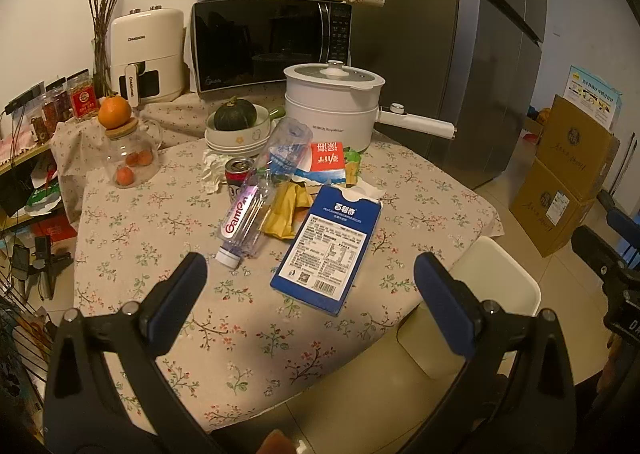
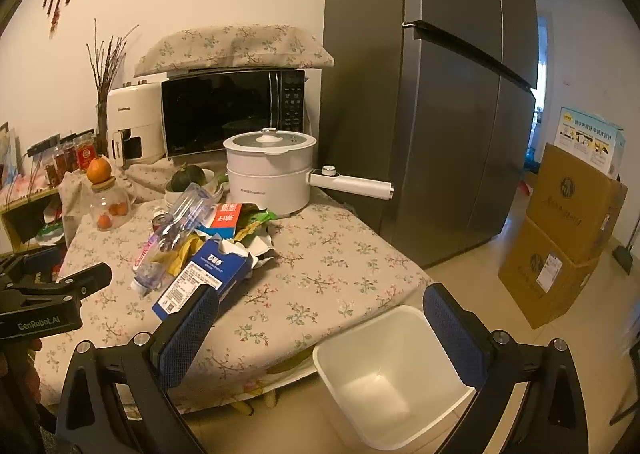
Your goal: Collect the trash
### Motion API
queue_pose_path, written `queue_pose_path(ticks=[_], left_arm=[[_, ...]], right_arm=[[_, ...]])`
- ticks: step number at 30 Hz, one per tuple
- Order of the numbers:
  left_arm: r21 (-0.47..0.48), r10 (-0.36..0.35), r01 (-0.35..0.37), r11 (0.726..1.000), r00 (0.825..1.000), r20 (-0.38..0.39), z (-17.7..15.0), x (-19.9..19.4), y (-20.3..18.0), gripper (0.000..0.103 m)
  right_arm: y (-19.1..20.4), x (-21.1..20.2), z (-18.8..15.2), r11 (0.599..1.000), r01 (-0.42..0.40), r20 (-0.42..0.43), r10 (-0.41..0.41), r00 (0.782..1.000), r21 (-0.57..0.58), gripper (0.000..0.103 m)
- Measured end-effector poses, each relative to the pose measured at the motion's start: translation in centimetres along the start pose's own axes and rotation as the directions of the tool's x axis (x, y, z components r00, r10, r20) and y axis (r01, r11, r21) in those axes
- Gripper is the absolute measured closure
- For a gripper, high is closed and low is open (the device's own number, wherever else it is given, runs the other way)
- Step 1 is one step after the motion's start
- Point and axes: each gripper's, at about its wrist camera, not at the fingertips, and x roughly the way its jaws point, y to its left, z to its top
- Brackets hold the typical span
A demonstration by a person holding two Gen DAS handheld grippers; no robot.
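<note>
"Ganten" on bottle (image 1: pixel 256 190), "GenRobot.AI" on left tongs (image 2: pixel 60 286), "Changhong" on air fryer (image 1: pixel 146 54).

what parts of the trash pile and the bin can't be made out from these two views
- Soda can: left wrist view, mostly hidden behind the plastic bottle; its label can't be read.
- Yellow wrapper: both views, tucked under the bottle and the blue box; its full shape is hidden.
- White bin: right wrist view, its near right corner is covered by the right gripper's fingers.
- Blue box fine print: too small in both views.
</note>
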Motion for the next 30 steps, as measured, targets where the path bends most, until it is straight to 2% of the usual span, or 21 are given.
queue_pose_path(ticks=[30], left_arm=[[0.002, -0.001, 0.001, 1.000, 1.000, -0.002, 0.02, 0.26, 0.50, 0.000]], right_arm=[[-0.01, 0.02, -0.07, 1.000, -0.005, 0.006, 0.005, 1.000, 0.002, 0.000]])
